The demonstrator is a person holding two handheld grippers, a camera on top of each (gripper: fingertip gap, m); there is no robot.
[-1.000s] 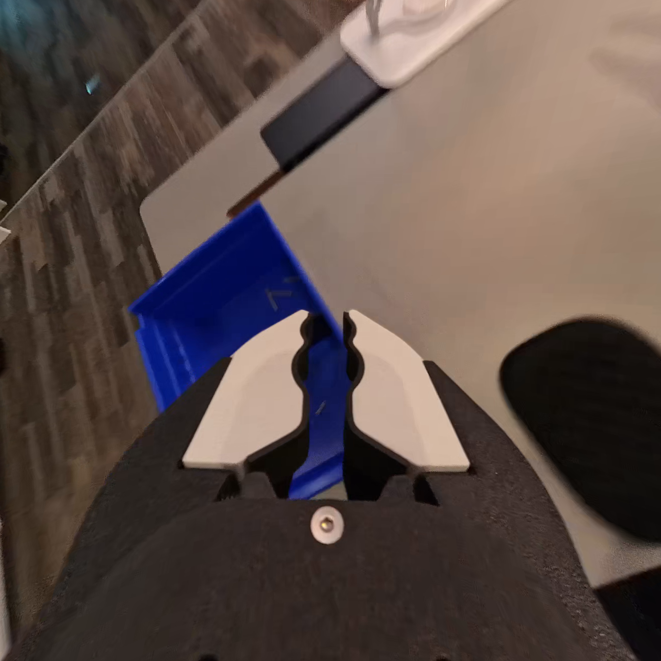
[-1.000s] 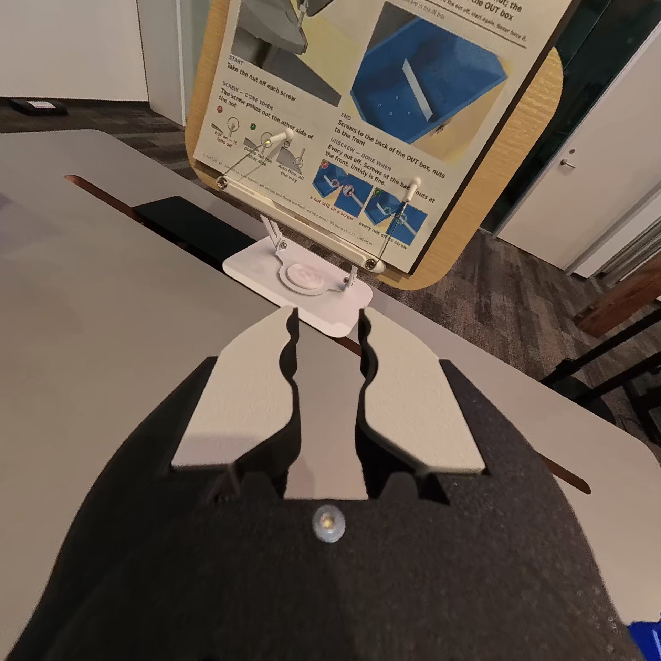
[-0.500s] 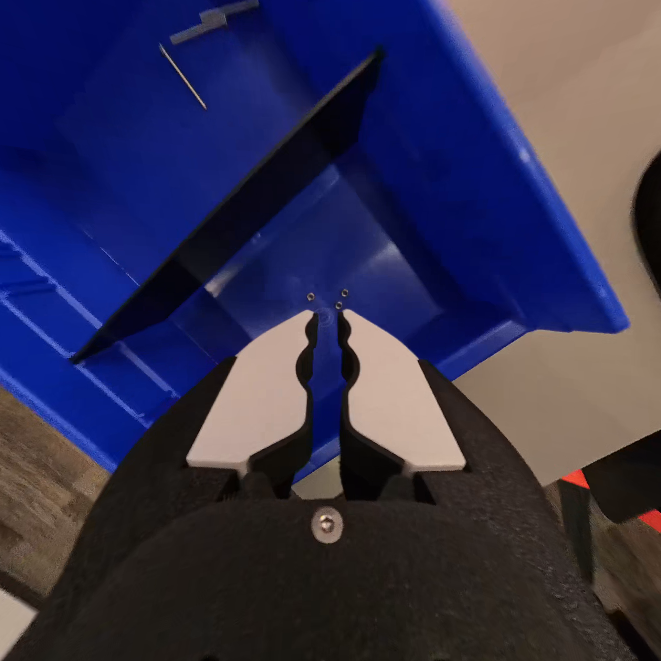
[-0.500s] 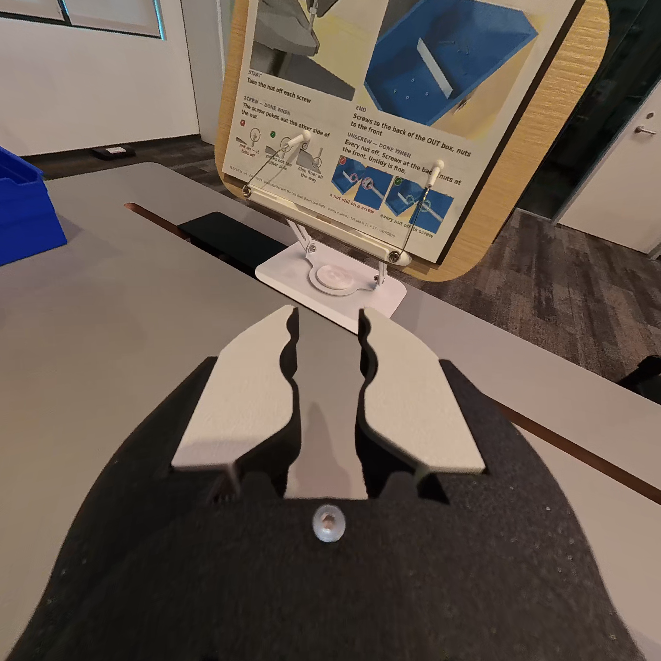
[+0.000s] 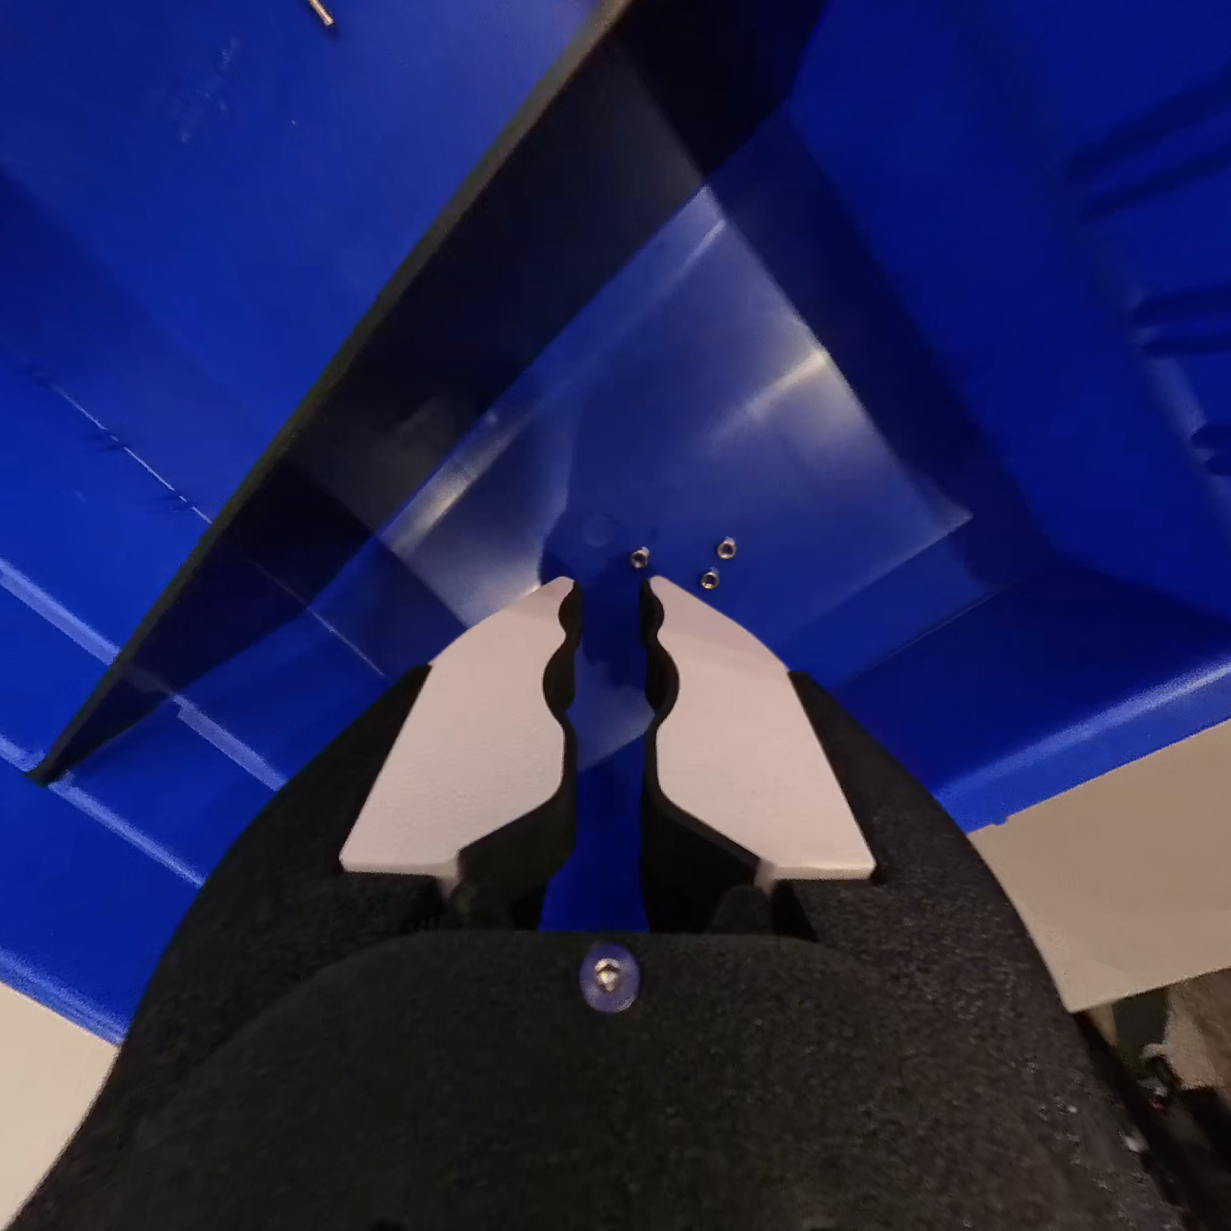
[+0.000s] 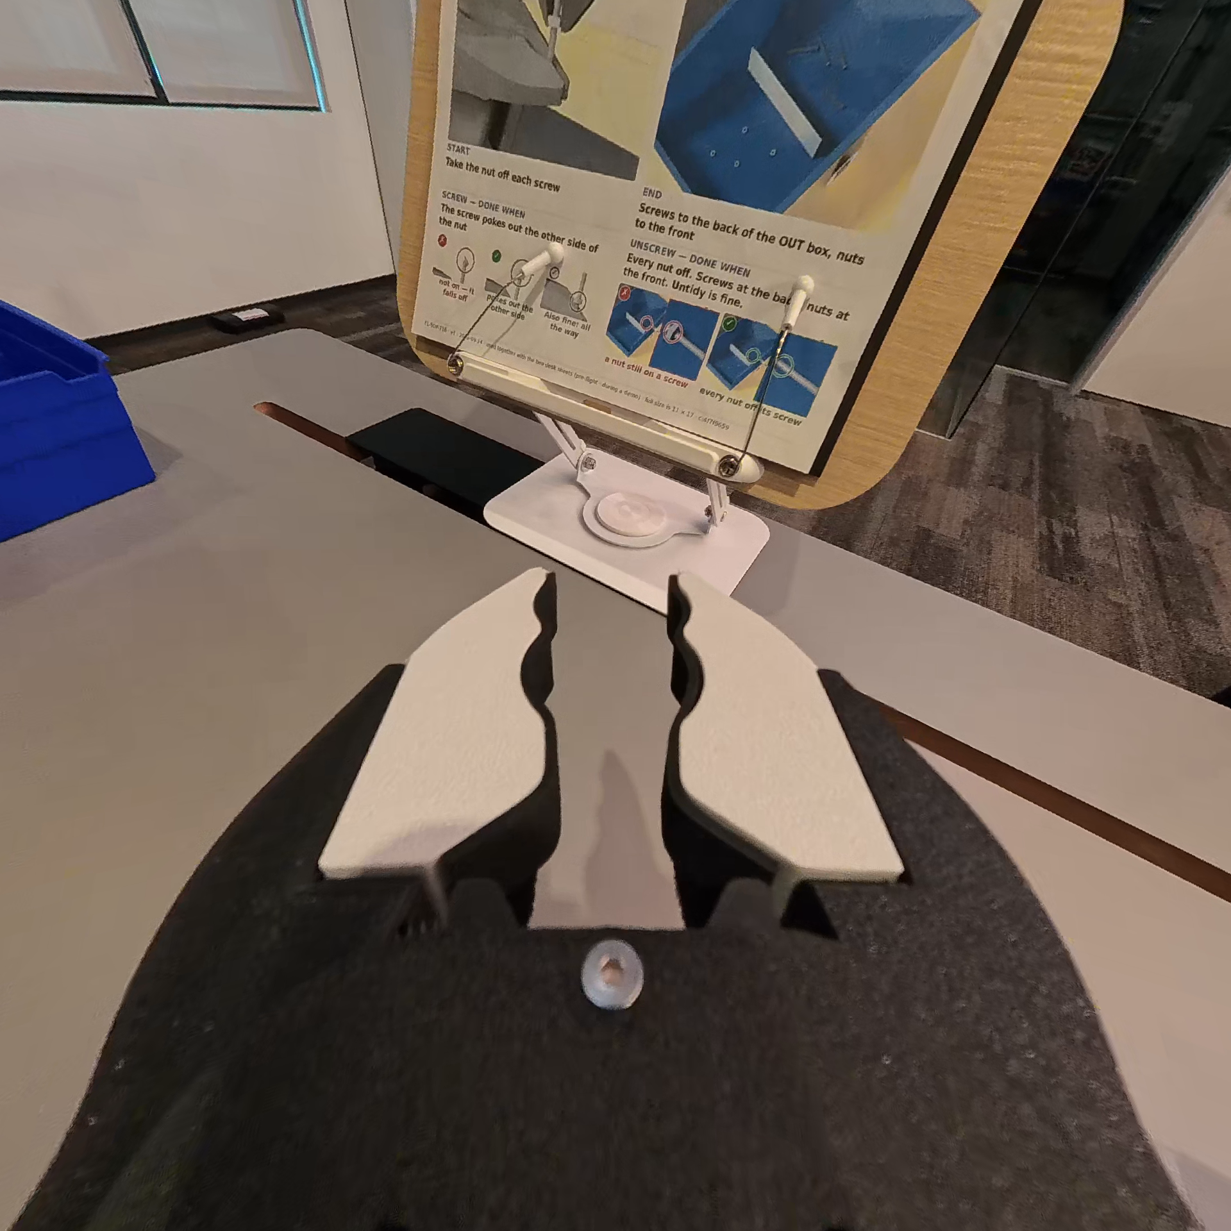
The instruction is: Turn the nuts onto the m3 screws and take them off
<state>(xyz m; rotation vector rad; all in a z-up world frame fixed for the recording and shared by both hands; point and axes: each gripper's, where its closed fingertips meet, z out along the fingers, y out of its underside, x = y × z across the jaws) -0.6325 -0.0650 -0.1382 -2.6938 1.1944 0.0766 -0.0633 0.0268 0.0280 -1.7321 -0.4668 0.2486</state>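
In the left wrist view a blue bin (image 5: 999, 719) fills the frame, split by a dark divider (image 5: 413, 373). Three small silver nuts (image 5: 711, 579) lie on the floor of the near compartment. My left gripper (image 5: 607, 586) is open and empty, with its tips just short of the leftmost nut (image 5: 639, 558). A thin screw tip (image 5: 321, 12) shows in the far compartment at the top edge. In the right wrist view my right gripper (image 6: 609, 586) is open and empty above the grey table (image 6: 266, 599). The blue bin (image 6: 60, 426) stands at the left edge there.
A white stand (image 6: 626, 526) holds an instruction board (image 6: 666, 220) at the table's far edge. A black pad (image 6: 433, 446) lies left of the stand. The table edge (image 5: 1099, 886) and floor show at the lower right of the left wrist view. My right fingertips sit around 60 centimeters from my left ones.
My left gripper has dropped closer into the bin's near compartment and opened a little wider by the nuts. My right gripper has drifted so the bin came into view on the left.
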